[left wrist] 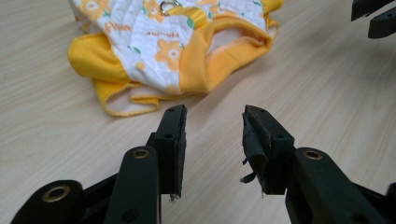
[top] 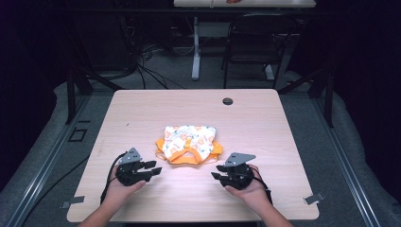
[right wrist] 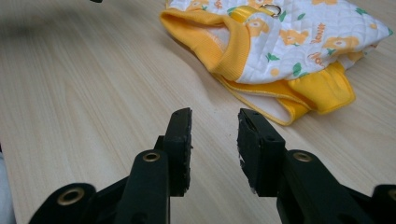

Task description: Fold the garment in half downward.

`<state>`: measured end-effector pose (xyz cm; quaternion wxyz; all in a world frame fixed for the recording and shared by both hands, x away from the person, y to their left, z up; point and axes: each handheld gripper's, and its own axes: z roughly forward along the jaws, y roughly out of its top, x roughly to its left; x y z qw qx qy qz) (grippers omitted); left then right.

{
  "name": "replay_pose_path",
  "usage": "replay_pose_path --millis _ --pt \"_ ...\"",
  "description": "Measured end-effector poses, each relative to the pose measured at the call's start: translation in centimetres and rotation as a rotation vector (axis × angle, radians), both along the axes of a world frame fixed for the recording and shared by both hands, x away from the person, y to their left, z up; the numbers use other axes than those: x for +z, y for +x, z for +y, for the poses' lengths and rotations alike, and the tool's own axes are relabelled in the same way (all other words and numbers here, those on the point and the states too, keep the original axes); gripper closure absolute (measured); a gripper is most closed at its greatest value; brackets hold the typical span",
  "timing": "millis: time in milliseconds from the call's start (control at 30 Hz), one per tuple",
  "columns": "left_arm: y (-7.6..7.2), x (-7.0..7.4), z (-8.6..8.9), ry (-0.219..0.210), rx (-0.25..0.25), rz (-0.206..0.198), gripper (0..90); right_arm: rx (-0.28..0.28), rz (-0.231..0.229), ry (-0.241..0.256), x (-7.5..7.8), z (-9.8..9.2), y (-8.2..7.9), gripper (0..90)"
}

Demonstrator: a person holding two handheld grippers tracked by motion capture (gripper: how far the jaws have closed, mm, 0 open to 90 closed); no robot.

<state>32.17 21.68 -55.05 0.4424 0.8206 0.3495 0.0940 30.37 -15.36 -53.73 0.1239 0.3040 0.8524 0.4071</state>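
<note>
Table (top: 142, 113) evenly lit from above, surroundings drop into near black; soft, grainy high view, gripper views sharper, far corners blurring out

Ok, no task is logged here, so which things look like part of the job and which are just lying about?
Likely part of the job:
- yellow and white floral garment
- left gripper, open, short of it
- right gripper, open, short of it

Just lying about:
- chair beyond the table
- floor cables

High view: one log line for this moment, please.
left gripper: open, empty | right gripper: open, empty | yellow floral garment: flat mid-table, between and beyond both, untouched | table: wood
</note>
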Motion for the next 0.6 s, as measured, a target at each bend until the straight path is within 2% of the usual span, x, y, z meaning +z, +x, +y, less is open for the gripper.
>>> replay_pose_path --millis 133,200,300,367,500,600 --pt "-0.3 -0.6 0.3 0.009 -0.003 0.006 59.2 0.009 -0.008 -0.014 -0.5 0.1 -0.4 63.9" --pt "-0.3 -0.9 0.4 -0.001 0.001 0.014 59.1 0.014 -0.005 -0.021 -0.8 0.2 -0.5 63.4" --pt "-0.3 -1.2 0.5 0.02 -0.003 0.005 59.1 0.016 -0.005 -0.037 -1.5 0.4 -0.7 62.2" --pt "-0.4 -1.5 0.4 0.016 -0.009 0.017 59.1 0.018 -0.003 -0.042 -2.0 0.6 -0.8 61.2" --pt "-0.4 -2.0 0.0 0.032 -0.013 0.017 56.9 0.011 0.012 -0.033 -2.6 0.9 -0.7 60.1" --pt "-0.5 -2.1 -0.4 0.058 -0.029 -0.017 54.4 0.008 0.006 -0.055 -3.1 1.3 -0.7 58.5"
